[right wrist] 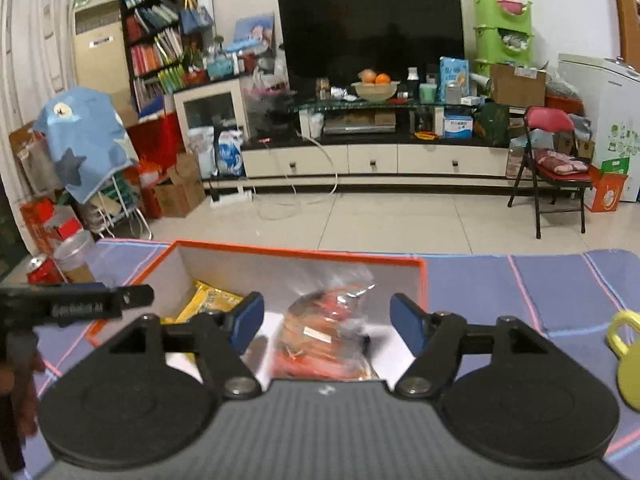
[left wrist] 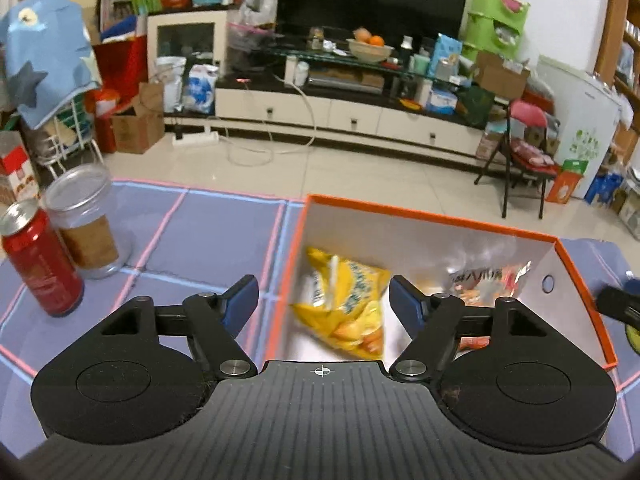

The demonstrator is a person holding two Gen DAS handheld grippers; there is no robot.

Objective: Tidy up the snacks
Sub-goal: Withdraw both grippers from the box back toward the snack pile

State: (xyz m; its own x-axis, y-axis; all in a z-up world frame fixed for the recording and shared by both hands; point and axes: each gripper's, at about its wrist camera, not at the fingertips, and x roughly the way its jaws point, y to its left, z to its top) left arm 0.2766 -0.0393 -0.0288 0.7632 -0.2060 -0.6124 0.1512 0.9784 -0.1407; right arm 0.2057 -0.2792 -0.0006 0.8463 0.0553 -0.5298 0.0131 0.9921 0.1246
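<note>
Black television (right wrist: 370,36) on a low cabinet, fruit bowl (right wrist: 375,90) (oranges inside), red folding chair (right wrist: 554,160), yellow kettlebell (right wrist: 628,360)

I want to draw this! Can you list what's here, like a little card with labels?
box: orange box, open, white inside
in box: yellow snack bag on the left, red snack bag on the right
beside box: red can, clear jar
table cover: purple cloth
left hand-held gripper: open, empty
right hand-held gripper: open, empty
</note>
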